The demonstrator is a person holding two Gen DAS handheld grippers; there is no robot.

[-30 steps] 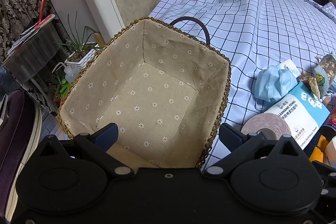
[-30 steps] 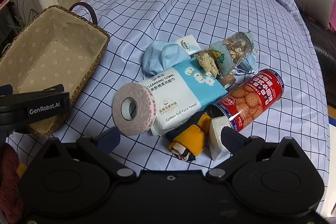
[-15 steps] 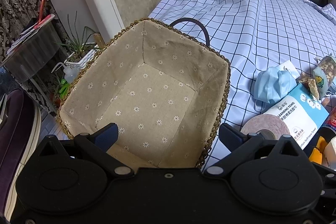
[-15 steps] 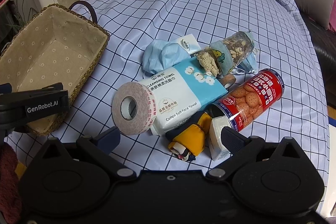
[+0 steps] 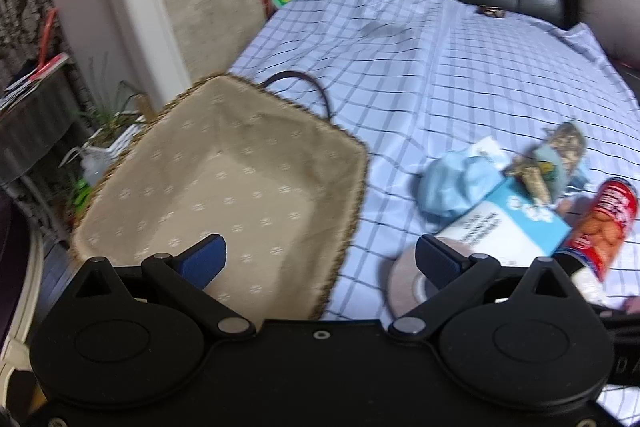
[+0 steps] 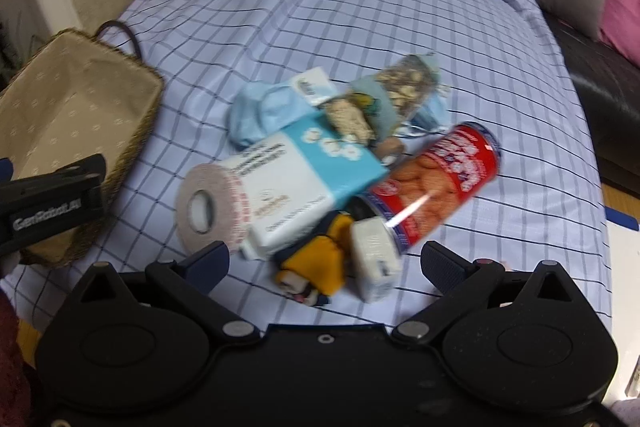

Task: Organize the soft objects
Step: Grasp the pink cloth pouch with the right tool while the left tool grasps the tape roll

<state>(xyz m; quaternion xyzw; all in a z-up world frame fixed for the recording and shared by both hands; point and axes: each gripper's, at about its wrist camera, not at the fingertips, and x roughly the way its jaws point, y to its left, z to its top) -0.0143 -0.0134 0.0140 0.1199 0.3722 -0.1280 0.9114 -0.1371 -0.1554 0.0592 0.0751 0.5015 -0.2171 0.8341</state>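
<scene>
A blue-checked cloth [image 6: 360, 7] is covering the whole surface, and everything here is placed relative to the fabric-lined wicker basket [image 5: 224, 187] sitting at its left edge, nothing inside it. Compared with half a second ago, both cameras are blurring and the views are shifting: the left gripper [image 5: 320, 259] is swinging away from the basket's interior toward the pile to the basket's right, and the right gripper [image 6: 324, 263] is closing in on that pile. This suggests the first pick is only beginning; nothing has been sorted yet.

To the right of the basket, the cotton face towel pack [image 6: 308, 183] is lying in the middle of the pile, touching a tape roll [image 6: 208, 203] on the basket side and a red biscuit can [image 6: 436, 179] on the far side. A crumpled blue face mask [image 6: 260, 111] is lying just behind the pack. A small yellow plush toy [image 6: 320, 263] is resting directly between the right gripper's fingers, which are spread wide and holding nothing. The left gripper's fingers are also wide apart and unladen.
</scene>
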